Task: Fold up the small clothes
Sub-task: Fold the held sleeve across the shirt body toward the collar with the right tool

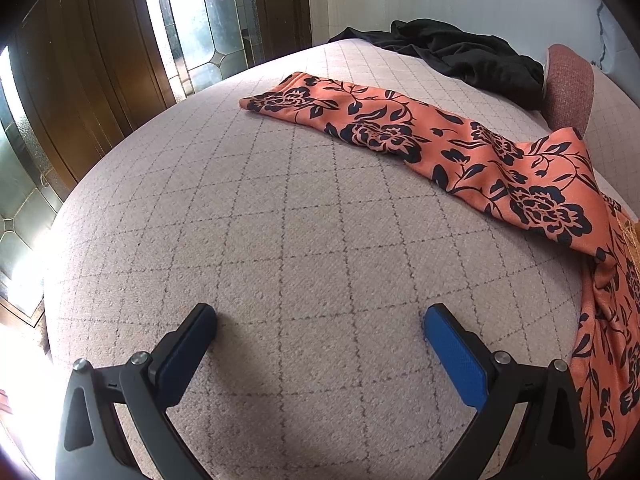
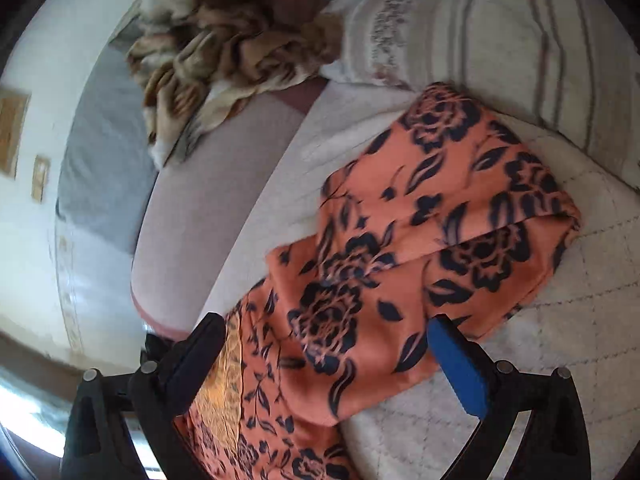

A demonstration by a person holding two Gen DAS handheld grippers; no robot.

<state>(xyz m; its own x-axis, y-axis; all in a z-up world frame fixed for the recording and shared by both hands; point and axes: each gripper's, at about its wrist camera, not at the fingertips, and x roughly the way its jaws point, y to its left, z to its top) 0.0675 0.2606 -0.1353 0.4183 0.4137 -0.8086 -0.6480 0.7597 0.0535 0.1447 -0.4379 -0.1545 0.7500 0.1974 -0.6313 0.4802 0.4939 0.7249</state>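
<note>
- The left claw hangs low over the bed, its fingers spread wide with nothing between them but the pinkish quilted cover.
- The orange floral garment lies well ahead of that claw and off to its right, stretched in a long band across the bed and trailing down along the right edge of the left wrist view.
- A crumpled black garment sits at the far edge of the bed, beyond the orange one.
- The right claw is also spread open, hovering right above the orange floral garment, which runs between its fingers; whether either finger touches the cloth I cannot tell.
- Here the orange cloth is doubled over itself in layers.
- Behind it lie a striped pillow and a brown tiger-patterned blanket.
</note>
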